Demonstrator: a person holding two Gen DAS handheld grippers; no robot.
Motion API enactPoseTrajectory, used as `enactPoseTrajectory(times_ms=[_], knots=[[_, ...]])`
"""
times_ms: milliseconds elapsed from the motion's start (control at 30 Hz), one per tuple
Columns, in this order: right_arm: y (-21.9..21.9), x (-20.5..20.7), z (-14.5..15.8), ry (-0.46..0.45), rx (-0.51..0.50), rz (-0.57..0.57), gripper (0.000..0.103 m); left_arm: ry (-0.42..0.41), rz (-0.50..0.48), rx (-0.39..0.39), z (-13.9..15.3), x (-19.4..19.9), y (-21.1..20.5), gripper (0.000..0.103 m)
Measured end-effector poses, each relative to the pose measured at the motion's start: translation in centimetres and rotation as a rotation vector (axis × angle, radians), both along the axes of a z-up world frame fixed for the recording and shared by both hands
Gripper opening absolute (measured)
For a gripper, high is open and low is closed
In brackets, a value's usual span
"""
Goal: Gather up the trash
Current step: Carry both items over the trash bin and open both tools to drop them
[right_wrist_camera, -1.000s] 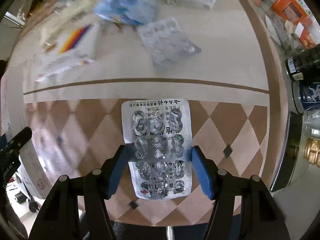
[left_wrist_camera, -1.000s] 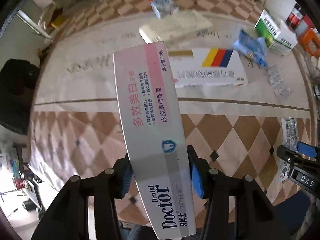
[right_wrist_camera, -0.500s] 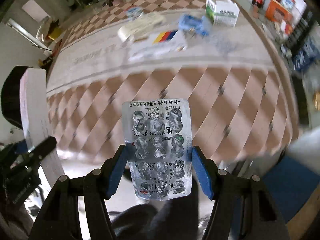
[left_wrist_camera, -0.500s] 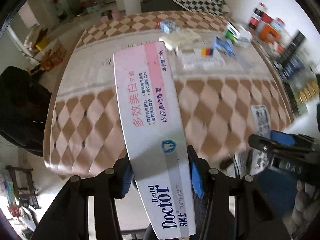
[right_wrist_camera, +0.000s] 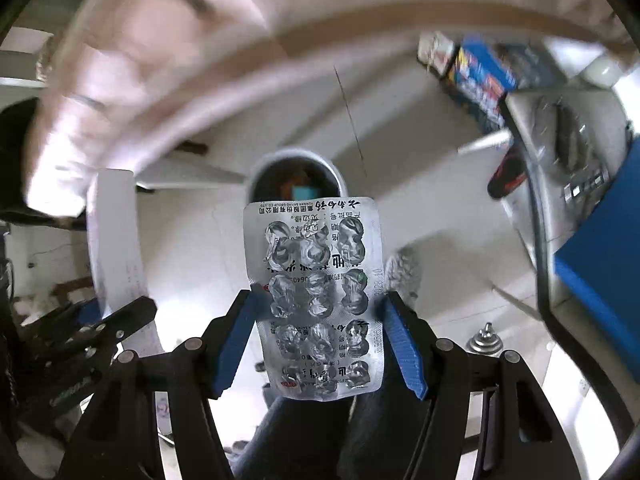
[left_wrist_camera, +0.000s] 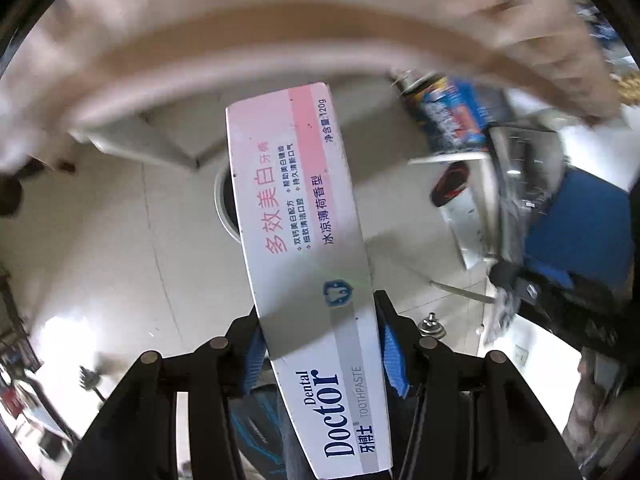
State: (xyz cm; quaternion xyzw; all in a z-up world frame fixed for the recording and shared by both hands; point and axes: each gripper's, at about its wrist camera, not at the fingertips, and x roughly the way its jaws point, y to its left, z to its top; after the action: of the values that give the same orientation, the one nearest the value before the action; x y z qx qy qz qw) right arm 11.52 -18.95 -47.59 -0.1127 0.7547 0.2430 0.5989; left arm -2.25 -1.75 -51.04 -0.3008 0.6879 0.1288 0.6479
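My left gripper (left_wrist_camera: 320,344) is shut on a white and pink Dental Doctor toothpaste box (left_wrist_camera: 298,216), held over the floor. My right gripper (right_wrist_camera: 318,332) is shut on an empty silver blister pack (right_wrist_camera: 316,296). A white round trash bin (right_wrist_camera: 296,178) stands on the floor just beyond the blister pack, with something orange and blue inside. In the left wrist view only a sliver of the bin's rim (left_wrist_camera: 220,204) shows behind the box. The left gripper and its box (right_wrist_camera: 116,240) appear at the left of the right wrist view.
The table edge (right_wrist_camera: 200,60) with its checked cloth arcs blurred across the top of both views. A blue printed box (right_wrist_camera: 480,76), a dark shoe (right_wrist_camera: 508,172) and a blue panel (right_wrist_camera: 600,260) lie at the right. My legs and shoes are below the grippers.
Both grippers have swung down from above the table to the floor beside it, each still holding its item. The trash bin has come into view ahead.
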Motion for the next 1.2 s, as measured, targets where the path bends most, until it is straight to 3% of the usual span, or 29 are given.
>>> enactPoseTrajectory(times_ms=[133, 200, 300, 367, 400, 433, 500, 533, 567, 633, 767, 900, 1200], knots=[[1.8, 1.0, -8.3, 0.011, -0.016, 0.006, 0.067, 0.041, 0.053, -0.066, -10.7, 2.2, 2.2, 0.047], [3.0, 1.1, -12.0, 0.027, -0.005, -0.002, 0.067, 0.059, 0.05, -0.11, -14.8, 3.4, 2.8, 0.047], [4.9, 1.1, -18.0, 0.06, 0.011, 0.009, 0.067, 0.121, 0.043, -0.115, -20.6, 4.5, 3.5, 0.047], [6.1, 1.3, -21.6, 0.083, 0.021, 0.016, 0.067, 0.12, 0.061, -0.145, -23.0, 4.8, 4.1, 0.06], [6.7, 1.3, -22.9, 0.087, 0.028, 0.021, 0.067, 0.115, 0.082, -0.151, -23.8, 4.7, 4.5, 0.077], [7.4, 1.2, -24.0, 0.088, 0.038, 0.028, 0.067, 0.106, 0.104, -0.153, -24.1, 4.6, 4.8, 0.093], [8.3, 0.9, -25.6, 0.098, 0.065, 0.025, 0.068, 0.094, 0.136, -0.149, -24.2, 4.1, 5.4, 0.099], [8.5, 0.9, -26.1, 0.102, 0.071, 0.023, 0.075, 0.096, 0.149, -0.142, -24.2, 3.6, 5.8, 0.099], [8.6, 0.9, -26.5, 0.105, 0.081, 0.017, 0.092, 0.092, 0.167, -0.122, -24.0, 3.1, 6.0, 0.099], [8.7, 0.6, -26.8, 0.094, 0.091, 0.013, 0.103, 0.099, 0.188, -0.075, -23.5, 1.7, 6.3, 0.099], [8.5, -0.3, -26.2, 0.077, 0.073, 0.033, 0.103, 0.102, 0.212, 0.063, -21.8, -0.2, 5.8, 0.099], [8.0, -0.7, -24.9, 0.008, 0.009, 0.07, 0.103, 0.102, 0.23, 0.101, -19.6, -1.9, 5.5, 0.099], [7.9, -1.8, -19.2, -0.12, -0.077, 0.126, 0.103, 0.097, 0.174, 0.177, -14.2, -3.4, 5.0, 0.099]])
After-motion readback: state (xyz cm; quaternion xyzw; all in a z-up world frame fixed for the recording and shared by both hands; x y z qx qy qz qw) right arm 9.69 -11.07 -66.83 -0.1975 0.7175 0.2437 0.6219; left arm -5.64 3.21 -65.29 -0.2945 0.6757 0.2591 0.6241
